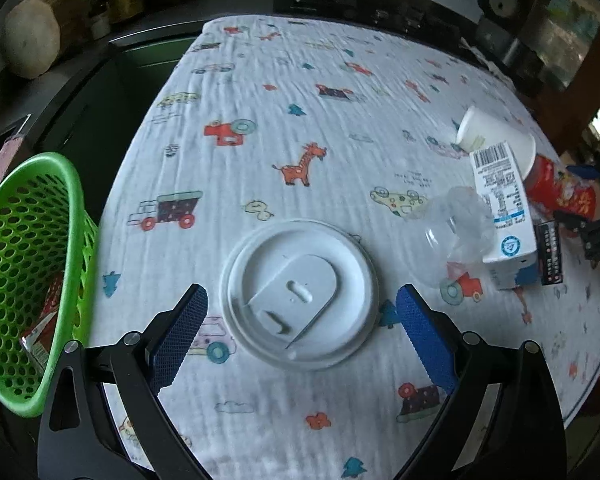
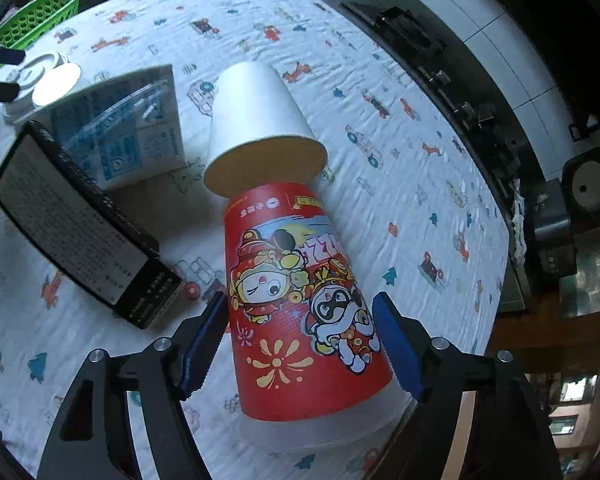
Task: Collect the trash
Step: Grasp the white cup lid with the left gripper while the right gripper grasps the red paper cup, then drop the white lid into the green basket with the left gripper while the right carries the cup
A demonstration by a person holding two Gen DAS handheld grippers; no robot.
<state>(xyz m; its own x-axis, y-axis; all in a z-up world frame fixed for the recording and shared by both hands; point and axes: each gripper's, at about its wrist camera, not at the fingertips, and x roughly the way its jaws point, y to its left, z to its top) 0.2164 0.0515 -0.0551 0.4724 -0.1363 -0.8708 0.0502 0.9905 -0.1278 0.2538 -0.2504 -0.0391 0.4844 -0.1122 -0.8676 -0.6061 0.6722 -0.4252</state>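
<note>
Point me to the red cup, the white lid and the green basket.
red cup (image 2: 300,304): right wrist view, middle of its printed side.
white lid (image 1: 300,294): left wrist view, its raised centre.
green basket (image 1: 74,200): left wrist view, its rim.

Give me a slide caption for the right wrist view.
Right gripper straddling red cartoon cup, white paper cup beyond.

Partly hidden, cropped and unreadable things

In the left wrist view the green basket (image 1: 28,264) is running off the left edge, and the carton inside it (image 1: 44,320) is showing only in part. The clear plastic cup (image 1: 456,236) is blurring against the cloth, the milk carton (image 1: 504,208) is covering part of the red cup (image 1: 556,188). In the right wrist view, print on the black box (image 2: 64,224) is staying too small to read.
</note>
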